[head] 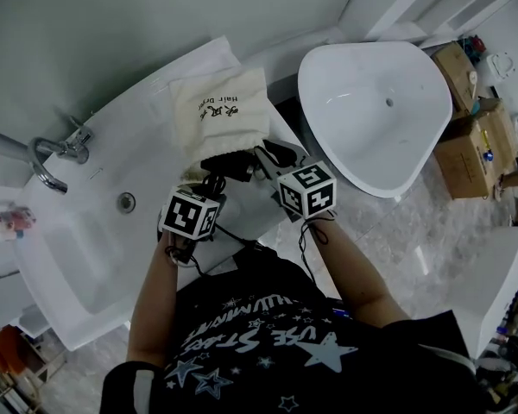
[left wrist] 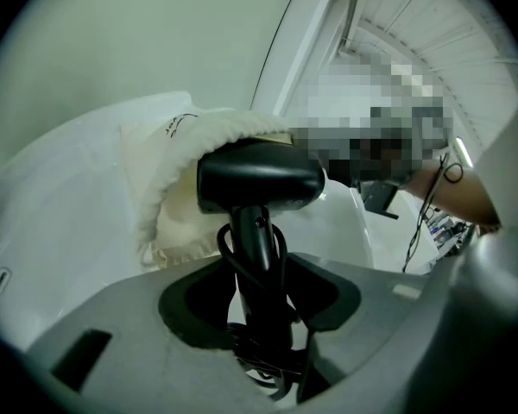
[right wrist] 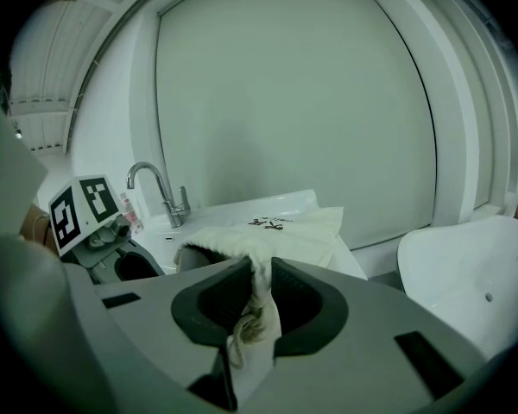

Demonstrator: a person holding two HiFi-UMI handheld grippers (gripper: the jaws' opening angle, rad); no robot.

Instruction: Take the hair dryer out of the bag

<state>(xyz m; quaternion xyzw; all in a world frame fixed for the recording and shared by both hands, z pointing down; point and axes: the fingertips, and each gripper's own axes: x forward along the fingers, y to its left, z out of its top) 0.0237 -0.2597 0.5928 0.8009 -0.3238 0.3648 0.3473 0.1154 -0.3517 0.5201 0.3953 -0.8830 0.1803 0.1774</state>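
**Left gripper**, lower centre of its own view: the pads are clamped on the handle of the dryer, with the looped cord caught alongside. Gripping the handle rather than the head gives a narrow part to hold and a straight line of pull away from the bag.

**Right gripper**, lower centre of its own view: the pads are pinched on a fold of cloth at the mouth of the bag. This likely anchors the bag so it does not follow the dryer.

**Dryer position.** In the head view both grippers meet at frame centre, left and right. The dryer lies between them on the counter, its head at the bag mouth. Most of the body appears outside; whether the rear end has cleared the cloth cannot be confirmed.

**Bag**: lies flat just above the dryer, mouth toward the person.

**Beyond:** the faucet stands at the left edge, well apart.

**Status (judgement):** extraction is nearly complete.
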